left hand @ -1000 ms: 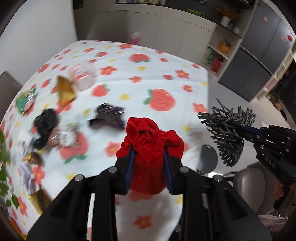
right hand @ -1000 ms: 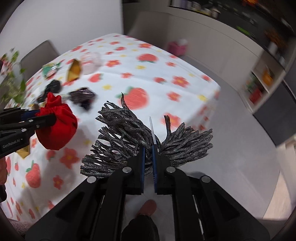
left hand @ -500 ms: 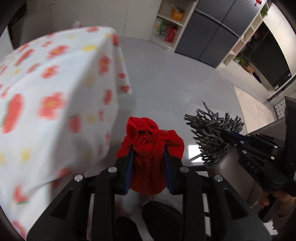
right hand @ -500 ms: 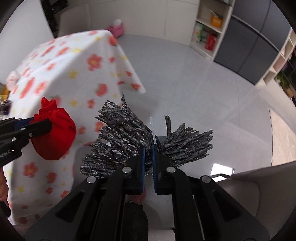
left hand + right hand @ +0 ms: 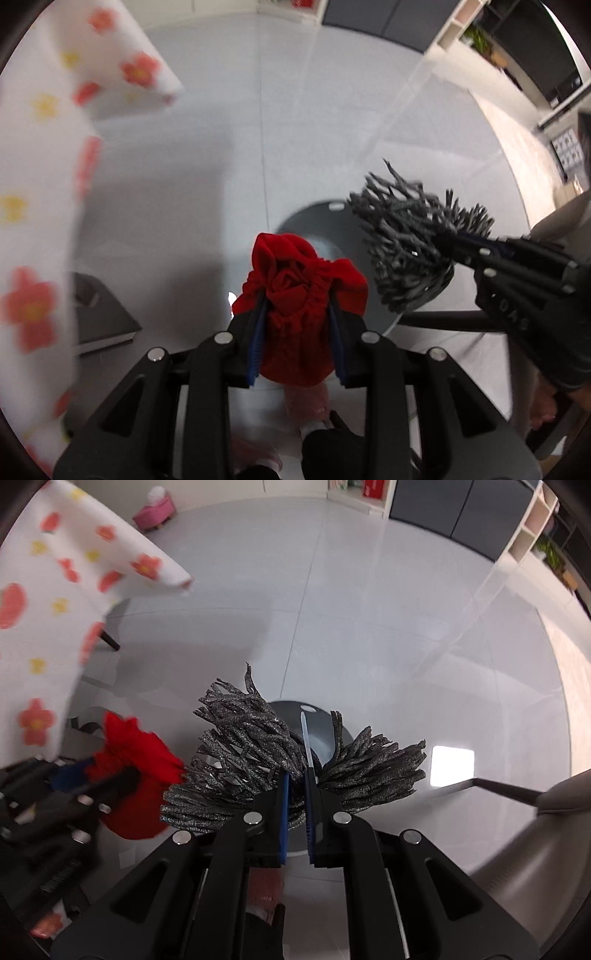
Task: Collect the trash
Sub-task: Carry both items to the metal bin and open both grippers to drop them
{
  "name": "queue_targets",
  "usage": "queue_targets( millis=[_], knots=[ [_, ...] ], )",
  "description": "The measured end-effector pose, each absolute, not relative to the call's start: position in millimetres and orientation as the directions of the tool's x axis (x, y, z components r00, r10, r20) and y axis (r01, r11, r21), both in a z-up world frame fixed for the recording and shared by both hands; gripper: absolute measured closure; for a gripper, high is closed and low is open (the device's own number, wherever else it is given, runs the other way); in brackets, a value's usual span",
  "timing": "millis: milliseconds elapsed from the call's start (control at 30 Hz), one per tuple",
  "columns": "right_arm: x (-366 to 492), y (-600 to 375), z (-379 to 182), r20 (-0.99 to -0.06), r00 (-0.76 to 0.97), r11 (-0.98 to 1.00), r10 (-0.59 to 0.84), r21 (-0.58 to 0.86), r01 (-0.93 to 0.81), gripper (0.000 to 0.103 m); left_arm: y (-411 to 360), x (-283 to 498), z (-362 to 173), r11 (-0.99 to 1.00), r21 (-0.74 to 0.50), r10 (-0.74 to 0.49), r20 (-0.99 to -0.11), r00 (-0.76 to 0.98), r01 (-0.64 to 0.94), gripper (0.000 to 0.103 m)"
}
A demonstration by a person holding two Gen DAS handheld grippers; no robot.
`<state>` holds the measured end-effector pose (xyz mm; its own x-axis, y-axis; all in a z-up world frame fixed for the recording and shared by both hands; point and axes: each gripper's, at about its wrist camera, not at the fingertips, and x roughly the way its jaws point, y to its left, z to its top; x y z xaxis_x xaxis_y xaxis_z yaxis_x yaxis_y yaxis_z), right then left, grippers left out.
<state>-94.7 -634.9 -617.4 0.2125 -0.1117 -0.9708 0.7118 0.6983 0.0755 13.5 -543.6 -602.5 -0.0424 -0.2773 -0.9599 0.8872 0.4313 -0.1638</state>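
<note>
My left gripper (image 5: 297,314) is shut on a red cloth pouch (image 5: 301,291), held over the floor; the pouch also shows at the left of the right wrist view (image 5: 142,775). My right gripper (image 5: 297,775) is shut on a grey glittery tassel bundle (image 5: 258,764), which also shows at the right of the left wrist view (image 5: 410,243). Both hang just above a round dark grey bin (image 5: 314,225) standing on the floor; in the right wrist view the bin (image 5: 321,720) lies behind the tassel.
The table's floral cloth (image 5: 40,184) hangs at the left, also in the right wrist view (image 5: 48,602). A grey chair (image 5: 535,849) is at the right. Light tiled floor (image 5: 369,620) spreads ahead; a pink toy (image 5: 153,511) sits far off.
Both grippers have swung away from the tabletop and tilted down toward the floor, carrying the pouch and the tassel over the grey bin. Both grips stay shut.
</note>
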Motion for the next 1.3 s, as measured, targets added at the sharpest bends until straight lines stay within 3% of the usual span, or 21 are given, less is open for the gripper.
queue_targets(
  millis=[33, 100, 167, 200, 467, 633, 833, 1133, 1300],
  knots=[
    [-95.3, -637.6, -627.9, -0.972, 0.211, 0.694, -0.106, 0.079, 0.715, 0.094, -548.0, 12.3, -615.2, 0.417, -0.170, -0.275, -0.960, -0.054, 0.893, 0.069],
    [-97.9, -644.3, -644.3, -0.973, 0.207, 0.689, -0.105, 0.079, 0.720, 0.081, -558.7, 7.7, -636.6, 0.390, -0.185, -0.272, -0.959, -0.079, 0.902, 0.061],
    [-99.4, -647.0, -651.6, -0.972, 0.207, 0.683, -0.108, 0.078, 0.726, 0.069, -567.4, 3.6, -650.6, 0.373, -0.200, -0.272, -0.957, -0.099, 0.906, 0.045],
    [-100.5, -648.3, -652.4, -0.971, 0.210, 0.680, -0.111, 0.080, 0.729, 0.065, -570.3, 2.5, -655.3, 0.368, -0.204, -0.273, -0.956, -0.105, 0.907, 0.043],
    [-109.3, -652.2, -620.8, -0.967, 0.227, 0.699, -0.117, 0.082, 0.710, 0.063, -558.5, -1.8, -628.5, 0.359, -0.180, -0.265, -0.960, -0.085, 0.916, 0.036],
    [-102.5, -641.9, -565.3, -0.957, 0.248, 0.735, -0.151, 0.059, 0.675, 0.063, -532.8, 4.3, -564.1, 0.380, -0.133, -0.284, -0.958, -0.021, 0.916, 0.036],
    [-79.3, -609.8, -455.8, -0.928, 0.337, 0.813, -0.160, 0.070, 0.578, 0.063, -478.4, 28.9, -457.0, 0.477, -0.130, -0.331, -0.943, 0.041, 0.869, 0.035],
    [-19.1, -506.7, -273.8, -0.845, 0.532, 0.972, -0.057, 0.075, 0.223, 0.057, -360.4, 54.6, -292.3, 0.671, -0.158, -0.409, -0.894, 0.184, 0.724, 0.035],
    [16.4, -428.0, -207.0, -0.802, 0.593, 0.996, 0.068, 0.085, 0.001, 0.056, -271.8, 59.4, -222.6, 0.798, -0.122, -0.383, -0.859, 0.339, 0.590, 0.031]
  ],
)
